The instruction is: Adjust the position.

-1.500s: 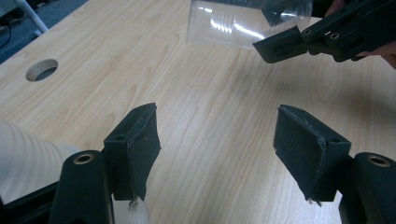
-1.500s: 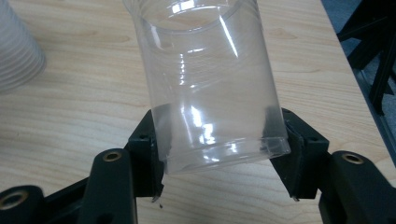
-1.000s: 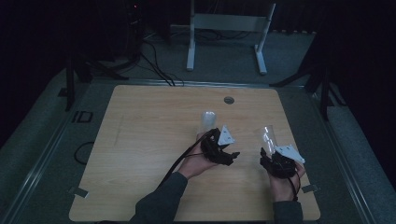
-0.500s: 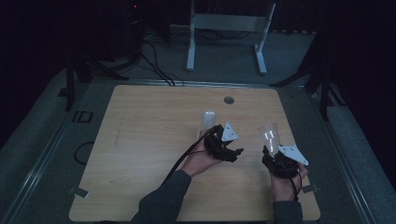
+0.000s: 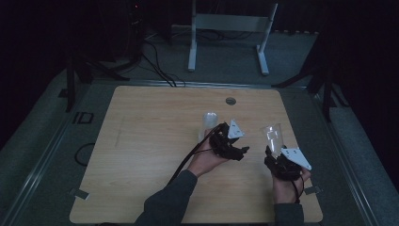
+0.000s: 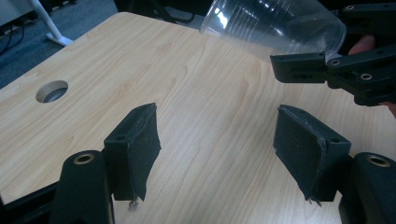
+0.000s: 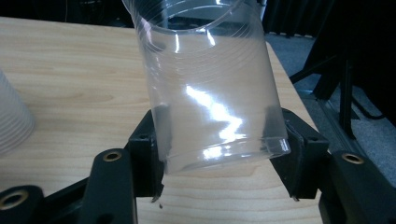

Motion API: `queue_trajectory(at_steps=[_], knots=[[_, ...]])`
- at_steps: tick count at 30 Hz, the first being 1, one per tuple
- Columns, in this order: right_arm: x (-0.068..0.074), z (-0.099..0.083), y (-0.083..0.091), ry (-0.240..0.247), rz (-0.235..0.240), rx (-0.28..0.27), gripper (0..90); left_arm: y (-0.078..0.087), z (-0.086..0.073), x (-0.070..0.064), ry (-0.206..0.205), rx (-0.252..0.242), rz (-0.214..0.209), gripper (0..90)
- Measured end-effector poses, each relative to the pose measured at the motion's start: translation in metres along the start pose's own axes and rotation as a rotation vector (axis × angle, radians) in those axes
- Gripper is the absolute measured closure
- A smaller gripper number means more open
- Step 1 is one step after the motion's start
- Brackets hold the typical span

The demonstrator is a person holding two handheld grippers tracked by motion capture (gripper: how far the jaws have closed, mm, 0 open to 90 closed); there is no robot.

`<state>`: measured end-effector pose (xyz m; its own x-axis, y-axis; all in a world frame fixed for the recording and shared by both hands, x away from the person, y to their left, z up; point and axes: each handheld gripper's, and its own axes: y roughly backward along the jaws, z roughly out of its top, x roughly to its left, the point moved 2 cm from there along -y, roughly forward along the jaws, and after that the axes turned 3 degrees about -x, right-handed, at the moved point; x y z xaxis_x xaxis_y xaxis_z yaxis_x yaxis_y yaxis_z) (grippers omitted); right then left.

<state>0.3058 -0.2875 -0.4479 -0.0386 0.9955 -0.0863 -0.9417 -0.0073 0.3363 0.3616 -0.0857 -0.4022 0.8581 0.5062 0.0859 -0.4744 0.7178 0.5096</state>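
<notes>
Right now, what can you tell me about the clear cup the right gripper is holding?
The clear plastic cup is a ribbed, see-through tumbler that looks empty. The right gripper is shut on it, one black jaw pressing each side near the base. It is held off the wooden table, tilted, with the open mouth pointing up and away from the hand. In the high view it sits at the table's right side, apart from a second cup standing nearby.

1. Table [image 5: 141,141]: light wood top, rounded corners, grain running lengthwise, standing on grey floor [image 5: 47,141].
2. Hole [image 5: 230,100]: 1 round cable hole near the far edge, right of centre; also seen in the left gripper view [image 6: 52,91].
3. Cup [image 5: 209,121]: 1 clear plastic cup standing mouth-down on the top, right of centre, nearer than the hole.
4. Tape [image 5: 310,190]: small strip at the near right edge.
</notes>
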Motion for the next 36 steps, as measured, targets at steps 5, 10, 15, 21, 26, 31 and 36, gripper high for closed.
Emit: queue_trajectory(at_steps=[5,10,15,21,26,31,36], knots=[[-0.001,0.001,0.001,-0.008,-0.01,-0.017,42.2,-0.003,0.004,0.0,0.022,-0.012,0.0,30.8],[-0.002,0.002,0.003,-0.02,-0.018,-0.03,42.1,-0.006,0.008,0.0,0.044,-0.022,-0.008,30.8],[-0.001,0.003,0.003,-0.023,-0.023,-0.044,42.1,-0.012,0.012,0.001,0.068,-0.028,-0.013,30.8],[0.0,0.004,0.002,-0.026,-0.024,-0.054,42.1,-0.016,0.017,-0.001,0.074,-0.033,-0.017,30.8],[0.002,0.006,0.003,-0.028,-0.024,-0.068,42.1,-0.02,0.023,-0.002,0.096,-0.043,-0.029,30.6],[0.003,0.006,0.004,-0.026,-0.023,-0.079,42.1,-0.022,0.026,0.0,0.138,-0.052,-0.052,29.4],[0.004,0.006,0.003,-0.023,-0.019,-0.076,42.1,-0.027,0.026,0.001,0.158,-0.047,-0.062,28.4]])
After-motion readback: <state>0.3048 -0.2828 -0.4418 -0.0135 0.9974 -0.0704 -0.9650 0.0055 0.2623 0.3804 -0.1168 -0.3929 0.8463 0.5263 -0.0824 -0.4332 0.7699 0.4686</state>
